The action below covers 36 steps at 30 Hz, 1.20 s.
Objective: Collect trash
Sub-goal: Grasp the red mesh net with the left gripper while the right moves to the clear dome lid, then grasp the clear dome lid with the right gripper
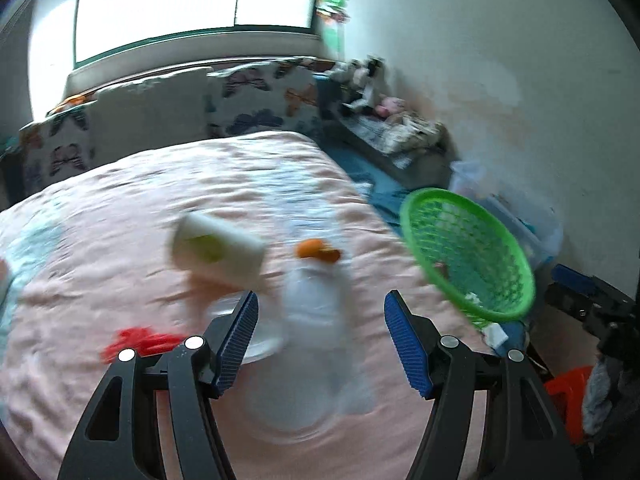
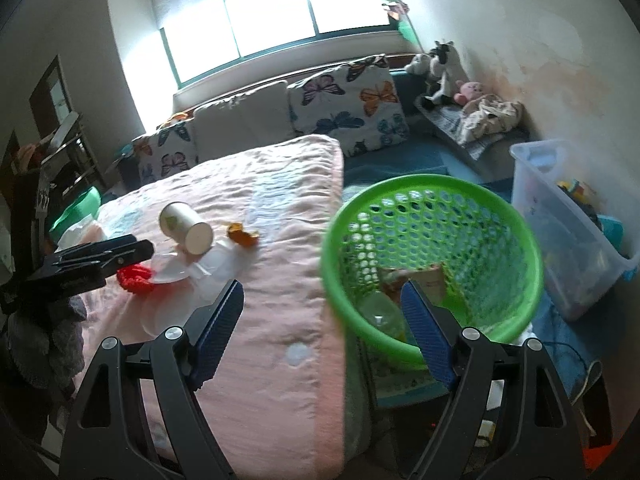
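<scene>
On the pink blanket (image 2: 280,300) lie a tipped paper cup (image 2: 186,226), orange peel (image 2: 242,234), a red scrap (image 2: 136,276), a white plastic lid (image 2: 172,270) and crumpled clear plastic (image 2: 218,262). My left gripper (image 1: 320,332) hangs open low over them. The blurred clear plastic (image 1: 320,312) shows between its blue pads without touching either, with the cup (image 1: 216,248) and the peel (image 1: 318,250) just beyond. My right gripper (image 2: 322,320) is open and empty over the bed's edge. Beside the bed a green basket (image 2: 520,240) holds a plastic bottle (image 2: 380,312) and a carton (image 2: 428,276).
Butterfly pillows (image 2: 352,108) line the head of the bed under the window. A clear storage bin (image 2: 568,232) stands right of the basket, with soft toys (image 2: 440,68) on a bench behind. A red stool (image 1: 568,392) sits low on the floor. The left wrist view is motion-blurred.
</scene>
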Each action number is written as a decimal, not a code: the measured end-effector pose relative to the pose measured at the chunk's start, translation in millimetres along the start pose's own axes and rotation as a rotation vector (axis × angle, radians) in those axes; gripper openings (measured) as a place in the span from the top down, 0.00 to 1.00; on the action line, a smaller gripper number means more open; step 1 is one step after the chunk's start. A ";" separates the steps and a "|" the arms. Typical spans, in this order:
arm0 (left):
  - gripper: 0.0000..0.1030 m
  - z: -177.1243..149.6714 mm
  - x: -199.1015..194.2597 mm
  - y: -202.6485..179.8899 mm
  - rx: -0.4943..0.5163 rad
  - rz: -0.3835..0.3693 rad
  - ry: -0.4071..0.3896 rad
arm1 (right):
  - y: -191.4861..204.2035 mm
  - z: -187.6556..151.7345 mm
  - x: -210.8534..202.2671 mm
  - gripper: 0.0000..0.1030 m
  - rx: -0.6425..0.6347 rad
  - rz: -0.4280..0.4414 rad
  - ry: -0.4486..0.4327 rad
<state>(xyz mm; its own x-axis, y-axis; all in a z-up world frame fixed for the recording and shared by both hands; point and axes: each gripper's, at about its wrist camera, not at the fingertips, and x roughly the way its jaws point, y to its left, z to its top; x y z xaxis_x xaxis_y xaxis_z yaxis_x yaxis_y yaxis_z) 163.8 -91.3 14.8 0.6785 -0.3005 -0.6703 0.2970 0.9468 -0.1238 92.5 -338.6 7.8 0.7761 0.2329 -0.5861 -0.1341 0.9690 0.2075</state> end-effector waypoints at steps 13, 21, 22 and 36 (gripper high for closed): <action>0.32 -30.4 -11.7 119.4 -0.221 0.193 0.019 | 44.0 5.3 22.4 0.21 -0.061 0.064 0.030; 0.32 -44.3 17.8 143.2 -0.324 0.092 0.096 | 72.2 10.1 38.8 0.21 -0.102 0.103 0.057; 0.32 -45.2 20.7 143.3 -0.330 0.084 0.102 | 74.9 10.7 40.9 0.21 -0.105 0.107 0.061; 0.74 -47.6 10.4 142.9 -0.304 0.053 0.075 | 122.7 14.3 75.3 0.21 -0.174 0.186 0.114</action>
<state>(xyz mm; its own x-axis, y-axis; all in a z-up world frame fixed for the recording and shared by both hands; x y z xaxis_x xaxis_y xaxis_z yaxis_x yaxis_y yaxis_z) 181.3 46.3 -44.7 0.6331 -0.2512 -0.7322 0.0404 0.9553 -0.2928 143.3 -203.3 0.4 0.6553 0.4066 -0.6366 -0.3792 0.9060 0.1883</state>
